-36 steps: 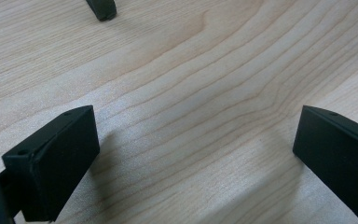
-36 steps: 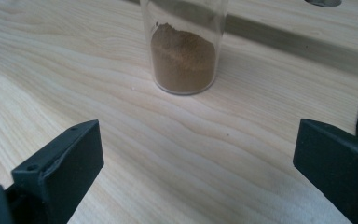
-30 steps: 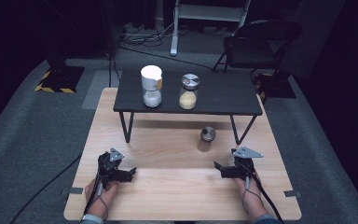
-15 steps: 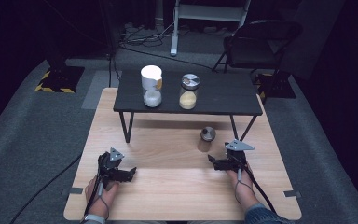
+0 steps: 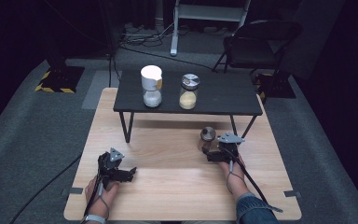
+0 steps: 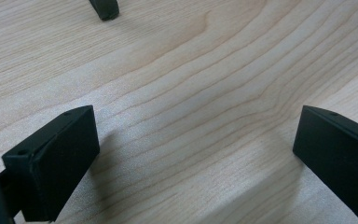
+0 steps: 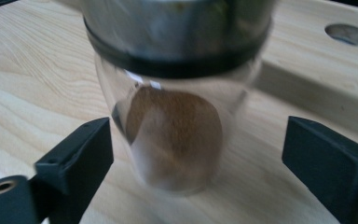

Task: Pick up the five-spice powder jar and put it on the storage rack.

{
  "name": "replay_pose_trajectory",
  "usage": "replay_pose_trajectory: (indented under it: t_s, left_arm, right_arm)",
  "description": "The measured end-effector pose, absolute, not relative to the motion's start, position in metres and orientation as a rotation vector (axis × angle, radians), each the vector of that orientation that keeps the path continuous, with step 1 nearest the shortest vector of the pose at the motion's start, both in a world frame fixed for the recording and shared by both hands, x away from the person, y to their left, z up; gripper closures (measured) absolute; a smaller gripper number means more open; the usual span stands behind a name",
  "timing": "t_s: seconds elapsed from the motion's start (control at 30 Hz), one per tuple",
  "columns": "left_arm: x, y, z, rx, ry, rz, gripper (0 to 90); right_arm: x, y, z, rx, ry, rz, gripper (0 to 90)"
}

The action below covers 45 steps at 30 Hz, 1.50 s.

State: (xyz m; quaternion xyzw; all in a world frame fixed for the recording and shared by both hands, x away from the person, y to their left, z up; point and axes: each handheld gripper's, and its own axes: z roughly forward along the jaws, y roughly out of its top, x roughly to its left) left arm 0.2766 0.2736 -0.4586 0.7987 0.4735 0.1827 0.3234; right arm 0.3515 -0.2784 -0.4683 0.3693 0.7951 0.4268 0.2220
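- Spice jar (image 5: 208, 138): a small glass jar with a metal cap, standing upright on the wooden table (image 5: 168, 196), right of centre in the high view, just in front of the right leg of the black shelf (image 5: 223, 95). In your right gripper view the jar (image 7: 175, 126) sits at centre, blurred, with brown powder in its lower half.
- Your right gripper (image 5: 213, 151): low on the table, pointing at the jar from the near side. Its jaws have just been closing, and the jar now stands between them; in the right gripper view both black pads still stand clear of the glass, a gap on each side, so nothing is gripped yet.
- Your left gripper (image 5: 129, 173): lower left of the high view, resting on the table, well apart from the jar. In the left gripper view its jaws stand wide apart over bare wood, holding nothing.
- Black shelf: a low dark stand on thin legs across the upper middle of the high view.
- On the shelf, left: a white-capped jar (image 5: 151, 86) with white contents.
- On the shelf, just right of it: a metal-capped jar (image 5: 189, 91) with yellow contents.
- Beyond the table, upper right: a dark folding chair (image 5: 261, 42) on grey carpet.
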Motion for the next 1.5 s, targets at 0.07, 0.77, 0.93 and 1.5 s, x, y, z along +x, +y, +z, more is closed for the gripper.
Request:
replay_pose_trajectory:
  t_s: [0.07,0.77,0.93,1.5]
  left_arm:
    - [0.277,0.274,-0.459,2.095,1.243,0.479,0.2]
    - [0.277,0.274,-0.459,2.096,1.243,0.479,0.3]
    - [0.277,0.274,-0.458,2.096,1.243,0.479,0.3]
    - [0.277,0.272,-0.458,2.09,1.259,0.482,0.3]
  right_arm:
    - [0.354,-0.276,-0.469,1.013,2.196,1.188,12.8]
    - [0.356,-0.269,-0.451,1.014,2.229,1.214,30.0]
    - [0.345,-0.278,-0.427,0.996,2.226,1.233,30.0]
    - [0.317,-0.282,-0.313,0.943,2.2,1.248,30.1]
